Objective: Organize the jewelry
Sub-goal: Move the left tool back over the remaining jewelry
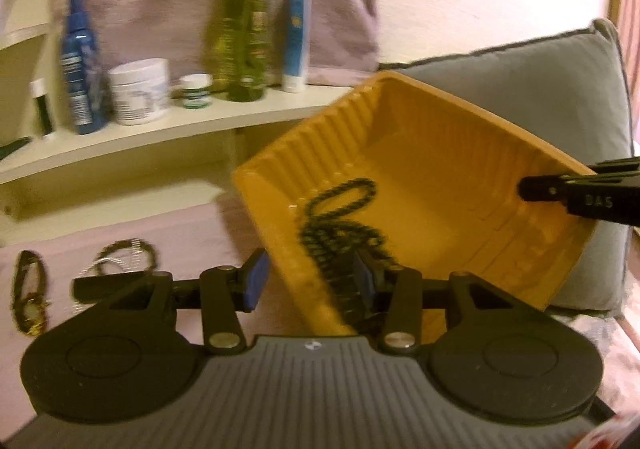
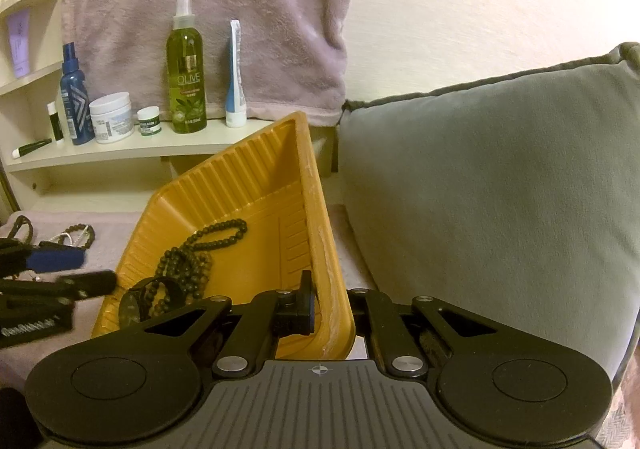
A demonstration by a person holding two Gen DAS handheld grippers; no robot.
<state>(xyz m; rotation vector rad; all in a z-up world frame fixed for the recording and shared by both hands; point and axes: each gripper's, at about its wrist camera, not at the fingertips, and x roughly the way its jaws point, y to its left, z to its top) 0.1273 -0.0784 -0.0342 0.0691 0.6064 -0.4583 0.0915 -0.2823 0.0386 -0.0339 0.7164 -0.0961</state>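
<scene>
The tilted ribbed yellow plastic tray (image 2: 256,185) is clamped at its rim by the right gripper (image 2: 324,313). The left gripper (image 1: 310,281), jaws apart astride the tray's near wall, is best kept clear of the dark beaded necklace (image 1: 340,225) inside; the tray should be levelled.

a pink blanket (image 1: 168,233) carries a watch (image 1: 28,289), bracelets (image 1: 124,257) and a grey cushion (image 1: 560,129).

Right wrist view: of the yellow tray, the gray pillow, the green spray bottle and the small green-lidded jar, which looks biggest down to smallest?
1. gray pillow
2. yellow tray, though nearness inflates it
3. green spray bottle
4. small jar
</scene>
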